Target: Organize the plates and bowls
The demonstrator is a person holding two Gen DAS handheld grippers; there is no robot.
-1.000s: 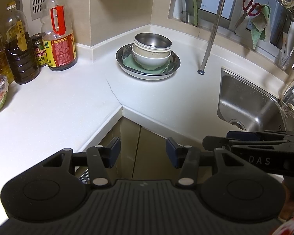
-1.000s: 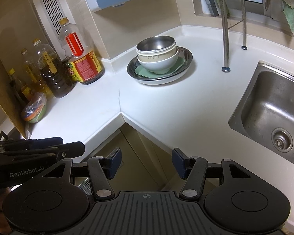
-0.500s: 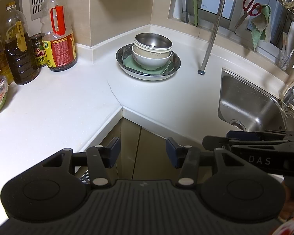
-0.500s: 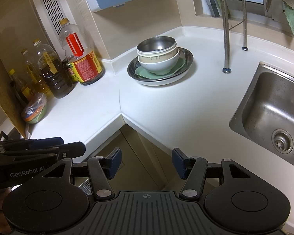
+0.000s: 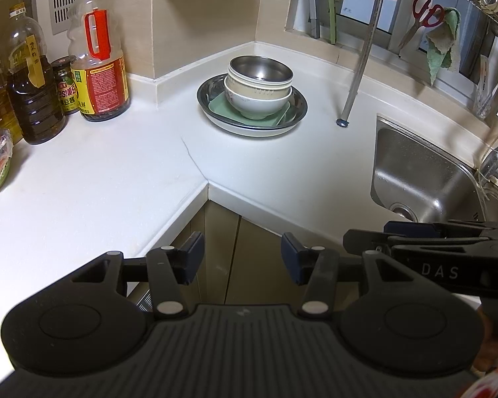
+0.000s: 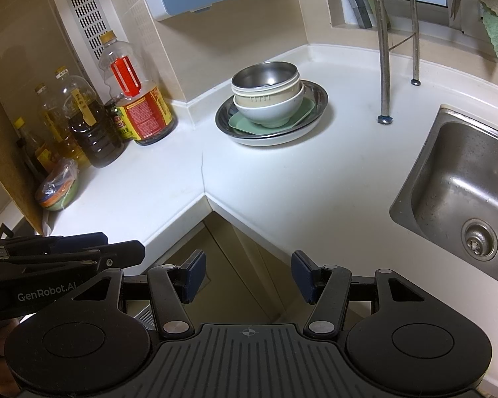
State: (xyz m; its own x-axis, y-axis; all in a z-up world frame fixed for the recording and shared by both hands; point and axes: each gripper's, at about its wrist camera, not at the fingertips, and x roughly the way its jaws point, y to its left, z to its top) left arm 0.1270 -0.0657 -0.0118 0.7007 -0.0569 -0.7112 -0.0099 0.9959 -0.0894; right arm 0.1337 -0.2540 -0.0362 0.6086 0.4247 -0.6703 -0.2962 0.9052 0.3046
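Observation:
A stack of dishes stands in the counter's back corner: a steel bowl (image 5: 260,69) nested in a beige bowl (image 5: 259,91) and a white bowl (image 5: 255,106), on a green square plate (image 5: 220,107) inside a wide steel plate (image 5: 212,91). The same stack shows in the right wrist view, with the steel bowl (image 6: 264,74) on top and the steel plate (image 6: 318,98) beneath. My left gripper (image 5: 242,258) is open and empty, held off the counter's front edge, far from the stack. My right gripper (image 6: 248,275) is open and empty beside it.
Oil and sauce bottles (image 5: 98,63) stand at the back left. A wrapped bowl (image 6: 58,189) sits at the far left. A steel sink (image 5: 425,179) lies to the right, with a rack leg (image 5: 343,121) on the counter near it. Scissors (image 5: 423,10) hang by the window.

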